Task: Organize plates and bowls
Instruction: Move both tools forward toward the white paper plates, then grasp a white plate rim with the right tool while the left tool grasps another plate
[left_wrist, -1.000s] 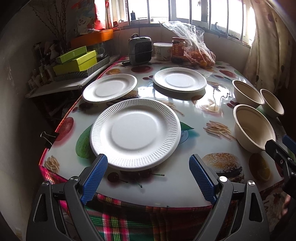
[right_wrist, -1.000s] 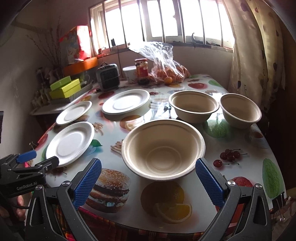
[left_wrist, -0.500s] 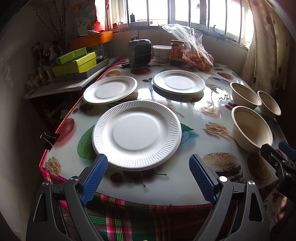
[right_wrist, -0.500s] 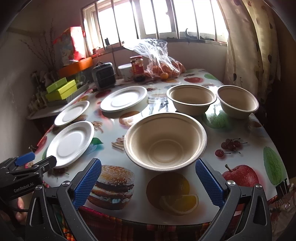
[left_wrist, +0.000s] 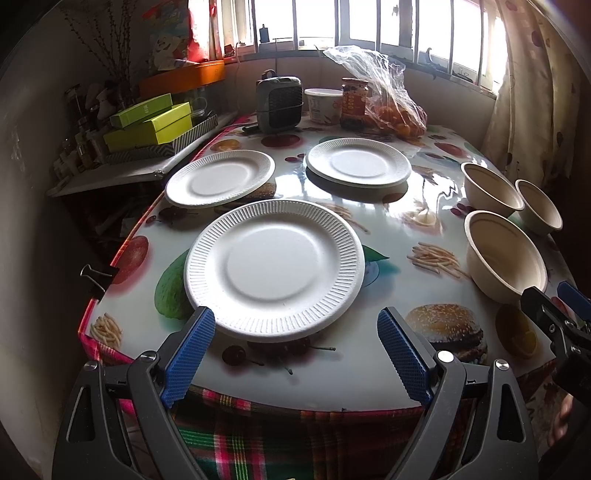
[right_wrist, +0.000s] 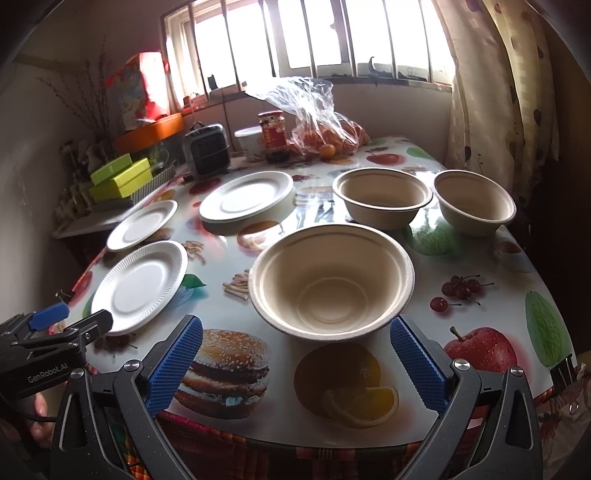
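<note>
Both grippers spread, empty, at worktop (left_wrist: 369, 380) edge.
Plate (left_wrist: 274, 269) light, floppy: pinch near rim. Bowl (right_wrist: 331, 282) stiffer: pinch wall.

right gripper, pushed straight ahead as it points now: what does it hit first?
Most likely the nearest bowl, centred ahead of the open right gripper, its near rim roughly level with the fingertips. Height clearance is unclear.

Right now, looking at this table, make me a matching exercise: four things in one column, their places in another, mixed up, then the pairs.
Things:
1. nearest plate
2. nearest bowl
3. bag of oranges
4. green boxes

Places:
A. far end, by the window
B. before the right gripper
C. side shelf left of the table
D. before the left gripper

Pairs: 1-D, 2-B, 3-A, 4-C
</note>
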